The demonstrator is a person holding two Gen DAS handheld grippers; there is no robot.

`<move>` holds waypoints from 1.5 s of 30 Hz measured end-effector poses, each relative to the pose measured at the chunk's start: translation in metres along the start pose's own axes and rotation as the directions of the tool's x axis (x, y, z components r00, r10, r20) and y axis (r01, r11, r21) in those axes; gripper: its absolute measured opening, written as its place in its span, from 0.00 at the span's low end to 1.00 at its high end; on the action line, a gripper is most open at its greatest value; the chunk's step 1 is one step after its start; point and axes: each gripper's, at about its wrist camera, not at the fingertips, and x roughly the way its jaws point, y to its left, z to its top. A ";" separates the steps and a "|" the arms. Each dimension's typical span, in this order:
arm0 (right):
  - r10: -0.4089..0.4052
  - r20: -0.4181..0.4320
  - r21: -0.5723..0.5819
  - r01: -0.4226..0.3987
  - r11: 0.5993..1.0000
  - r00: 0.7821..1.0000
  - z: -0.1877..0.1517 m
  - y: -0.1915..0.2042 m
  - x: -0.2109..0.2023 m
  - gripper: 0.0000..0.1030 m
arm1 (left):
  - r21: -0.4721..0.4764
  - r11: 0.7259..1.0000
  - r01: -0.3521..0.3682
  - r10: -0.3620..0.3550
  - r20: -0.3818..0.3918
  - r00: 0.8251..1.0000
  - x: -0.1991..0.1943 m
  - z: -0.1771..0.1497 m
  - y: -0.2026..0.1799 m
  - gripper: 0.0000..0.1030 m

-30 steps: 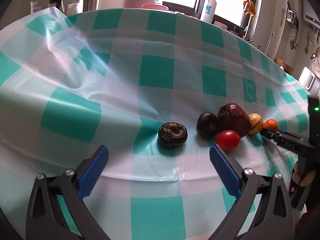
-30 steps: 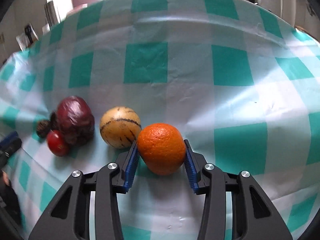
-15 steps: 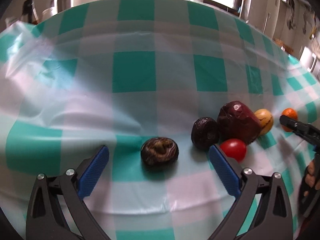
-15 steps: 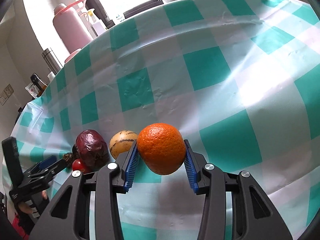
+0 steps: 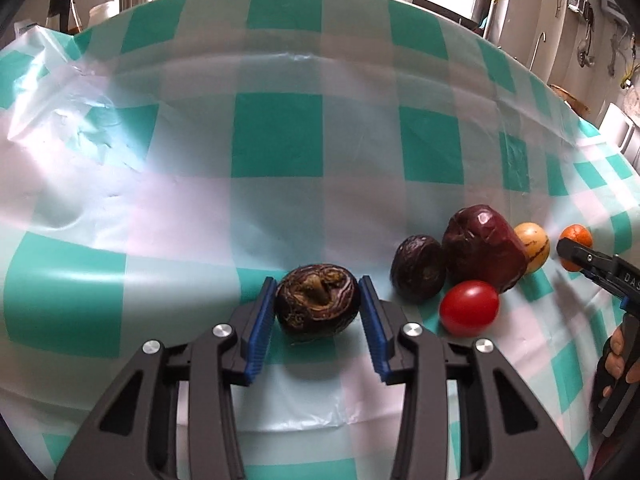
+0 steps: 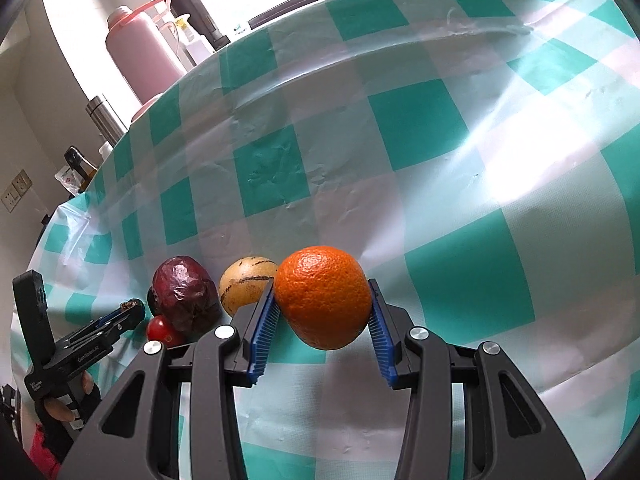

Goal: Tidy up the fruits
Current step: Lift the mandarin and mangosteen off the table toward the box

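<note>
"DAS" on right tool (image 5: 576, 258); other labels illegible

Tomato (image 5: 469, 307) lies before the apple (image 5: 482, 254), right of the passionfruit (image 5: 418, 267).

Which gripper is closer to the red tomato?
Left. The left gripper, clamped on a dark wrinkled fruit, sits beside the tomato; the right gripper holds the orange farther off.

Both wrist views (angled down) share fruits (image 5: 484, 254).
</note>
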 end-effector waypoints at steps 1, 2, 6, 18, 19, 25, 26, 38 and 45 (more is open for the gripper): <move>0.010 0.005 0.005 -0.010 1.000 1.000 0.000 -0.002 -0.001 0.42 | 0.000 1.000 -0.001 0.001 0.006 1.000 -0.002 0.000 0.000 0.40; 0.016 0.009 0.009 -0.016 1.000 1.000 0.000 -0.004 -0.002 0.42 | -0.002 1.000 0.000 0.000 0.016 1.000 -0.004 0.000 0.000 0.40; 0.023 0.010 0.022 -0.023 0.999 1.000 0.000 -0.008 -0.002 0.42 | -0.017 1.000 -0.001 0.002 0.057 0.998 -0.008 -0.001 0.002 0.40; -0.019 -0.019 0.011 0.020 1.000 1.000 -0.035 0.026 -0.029 0.42 | -0.056 0.997 -0.062 0.069 0.130 0.989 -0.069 -0.046 -0.001 0.40; -0.016 -0.020 -0.011 0.016 1.000 1.000 -0.044 0.038 -0.037 0.42 | -0.056 0.997 -0.061 0.068 0.127 0.990 -0.072 -0.052 -0.001 0.40; -0.026 -0.010 -0.145 0.025 0.989 1.000 -0.088 0.098 -0.075 0.42 | -0.059 0.997 -0.047 0.054 0.134 0.989 -0.097 -0.080 0.003 0.40; -0.028 -0.012 -0.154 0.026 0.988 1.000 -0.093 0.102 -0.078 0.42 | -0.059 0.997 -0.044 0.052 0.136 0.989 -0.099 -0.082 0.003 0.40; 0.009 -0.086 -0.198 -0.026 0.980 0.996 -0.152 0.135 -0.095 0.42 | -0.114 0.993 -0.036 0.053 0.155 0.987 -0.129 -0.104 0.017 0.40; -0.013 -0.059 -0.228 0.000 0.974 0.998 -0.168 0.132 -0.125 0.42 | -0.089 0.995 -0.039 0.054 0.176 0.983 -0.158 -0.117 0.014 0.40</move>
